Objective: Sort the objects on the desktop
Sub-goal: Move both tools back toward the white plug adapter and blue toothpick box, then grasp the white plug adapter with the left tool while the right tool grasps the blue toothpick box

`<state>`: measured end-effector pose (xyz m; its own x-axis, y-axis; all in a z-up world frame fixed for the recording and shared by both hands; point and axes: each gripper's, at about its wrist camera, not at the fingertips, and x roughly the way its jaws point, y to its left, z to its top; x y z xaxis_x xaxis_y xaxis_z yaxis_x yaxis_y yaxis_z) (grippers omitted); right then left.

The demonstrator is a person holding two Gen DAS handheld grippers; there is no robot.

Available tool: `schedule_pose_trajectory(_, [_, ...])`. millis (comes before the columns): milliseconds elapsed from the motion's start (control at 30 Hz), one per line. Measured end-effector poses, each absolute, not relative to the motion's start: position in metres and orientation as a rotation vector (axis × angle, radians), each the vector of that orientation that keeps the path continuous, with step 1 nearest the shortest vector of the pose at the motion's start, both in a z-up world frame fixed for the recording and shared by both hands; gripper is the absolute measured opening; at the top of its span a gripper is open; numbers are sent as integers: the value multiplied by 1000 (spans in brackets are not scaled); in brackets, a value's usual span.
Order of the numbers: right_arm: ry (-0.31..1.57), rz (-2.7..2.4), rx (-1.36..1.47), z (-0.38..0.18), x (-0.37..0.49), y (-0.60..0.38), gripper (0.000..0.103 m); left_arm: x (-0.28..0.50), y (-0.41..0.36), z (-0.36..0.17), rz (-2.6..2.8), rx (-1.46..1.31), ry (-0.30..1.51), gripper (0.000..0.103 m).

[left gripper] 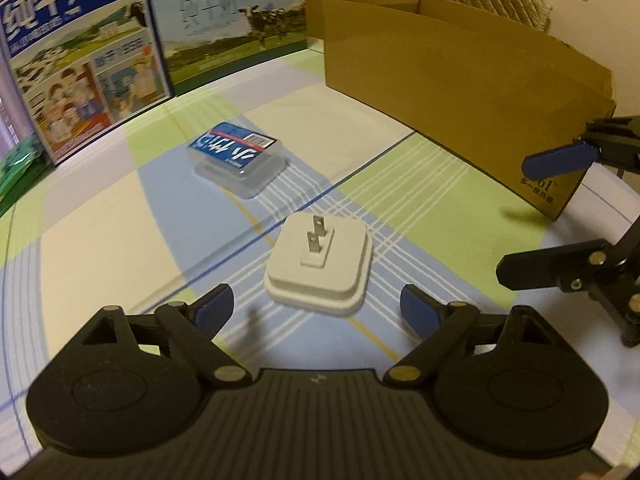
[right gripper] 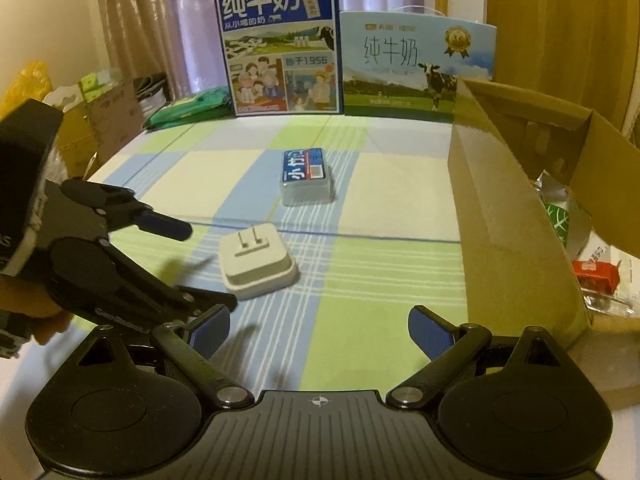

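A white plug adapter [left gripper: 320, 268] lies prongs-up on the checked tablecloth, just ahead of my open left gripper [left gripper: 316, 312] and in line with the gap between its fingers. Beyond it sits a clear plastic box with a blue label [left gripper: 240, 160]. In the right wrist view the adapter [right gripper: 258, 260] and the clear box [right gripper: 306, 178] lie ahead and to the left of my open, empty right gripper [right gripper: 320, 332]. The left gripper [right gripper: 196, 264] reaches in from the left, its fingers apart beside the adapter. The right gripper [left gripper: 540, 216] shows open at the right edge.
An open cardboard box [right gripper: 500, 220] stands on the right and holds a red packet [right gripper: 596, 276] and other wrappers. Two milk cartons [right gripper: 280, 48] stand at the table's far edge, with a green packet [right gripper: 188, 108] to their left. Clutter lies beyond the table's left edge.
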<state>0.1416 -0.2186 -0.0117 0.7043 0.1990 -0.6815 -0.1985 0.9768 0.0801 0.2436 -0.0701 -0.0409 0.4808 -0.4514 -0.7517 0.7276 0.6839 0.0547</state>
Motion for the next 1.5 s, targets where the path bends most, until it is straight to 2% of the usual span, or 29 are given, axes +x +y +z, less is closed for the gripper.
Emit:
schedule_pose_trajectory(267, [743, 197, 19, -17, 149, -219, 93, 266, -83, -52, -829, 395, 780, 85])
schedule_pose_trajectory(367, [749, 182, 21, -20, 152, -220, 93, 270, -88, -57, -842, 398, 796, 77])
schedule_pose_trajectory(433, [751, 182, 19, -21, 154, -220, 93, 271, -87, -60, -829, 400, 810, 64])
schedule_pose_trajectory(467, [752, 185, 22, -21, 155, -220, 93, 271, -85, -60, -833, 383, 815, 61])
schedule_pose_trajectory(767, [741, 202, -11, -27, 182, -205, 93, 276, -31, -50, -605, 228, 828, 60])
schedule_pose_trajectory(1067, [700, 219, -43, -37, 267, -177, 93, 311, 18, -42, -373, 71, 813, 60])
schedule_pose_trajectory(1300, [725, 208, -78, -56, 323, -166, 92, 322, 22, -44, -346, 18, 804, 60])
schedule_pose_trajectory(1367, [736, 213, -79, -60, 331, -164, 85, 321, 21, -45, -349, 27, 805, 60])
schedule_pose_trajectory(1400, [745, 214, -84, -62, 333, -163, 73, 321, 20, -46, -350, 33, 806, 60])
schedule_pose_trajectory(1433, [756, 218, -86, -64, 334, -162, 57, 320, 19, -47, -350, 40, 808, 60])
schedule_pose_trajectory(1500, [762, 216, -99, -65, 327, -160, 54, 315, 17, -48, -345, 72, 813, 60])
